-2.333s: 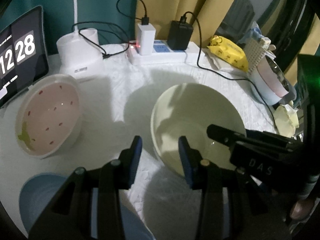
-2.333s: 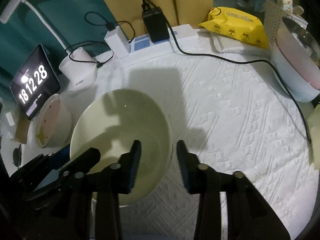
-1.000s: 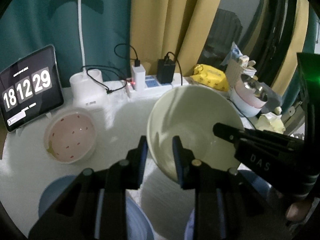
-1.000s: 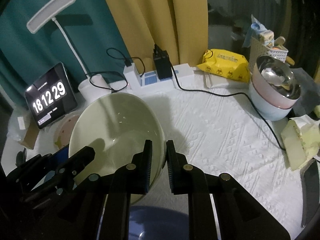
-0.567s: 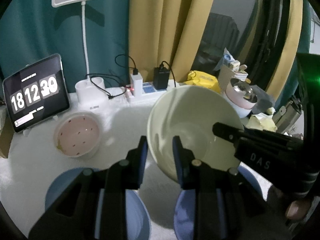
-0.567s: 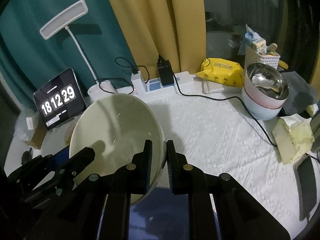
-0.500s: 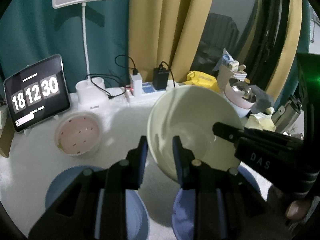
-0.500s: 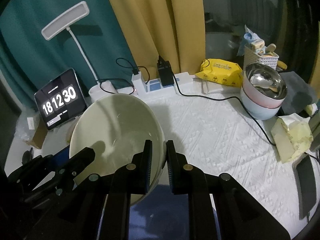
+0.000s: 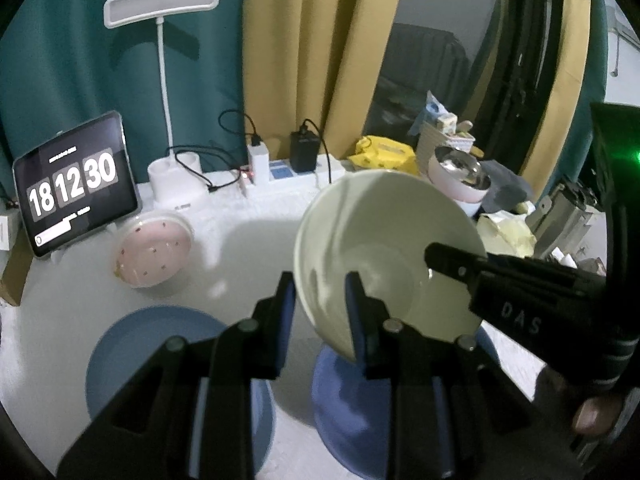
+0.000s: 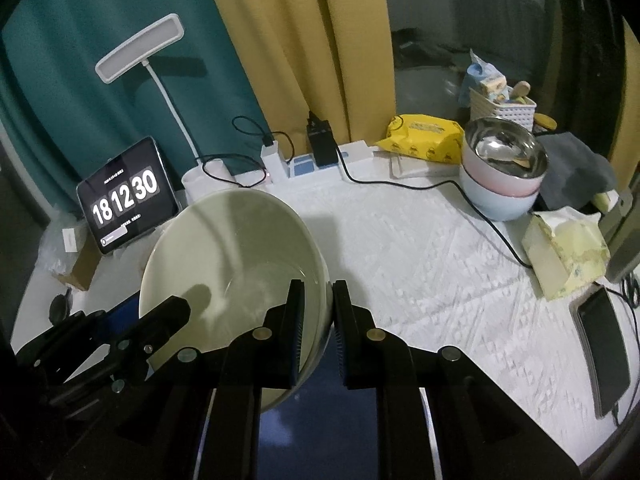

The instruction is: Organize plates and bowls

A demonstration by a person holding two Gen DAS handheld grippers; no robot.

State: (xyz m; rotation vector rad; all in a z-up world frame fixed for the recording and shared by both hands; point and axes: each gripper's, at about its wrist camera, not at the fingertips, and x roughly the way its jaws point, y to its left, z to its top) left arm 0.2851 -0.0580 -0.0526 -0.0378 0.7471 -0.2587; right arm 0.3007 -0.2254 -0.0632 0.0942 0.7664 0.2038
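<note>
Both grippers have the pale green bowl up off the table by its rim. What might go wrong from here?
The pale green bowl hangs tilted, pinched only at opposite rim edges by the left gripper and right gripper; it may slip. If it drops, it could strike the blue plate below.

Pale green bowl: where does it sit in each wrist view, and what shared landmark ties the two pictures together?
Left wrist: pale green bowl right of centre, rim between the left tool's fingers.
Right wrist: bowl left of centre, rim between the right tool's fingers.
Shared landmark: clock tablet, far left in both.
</note>
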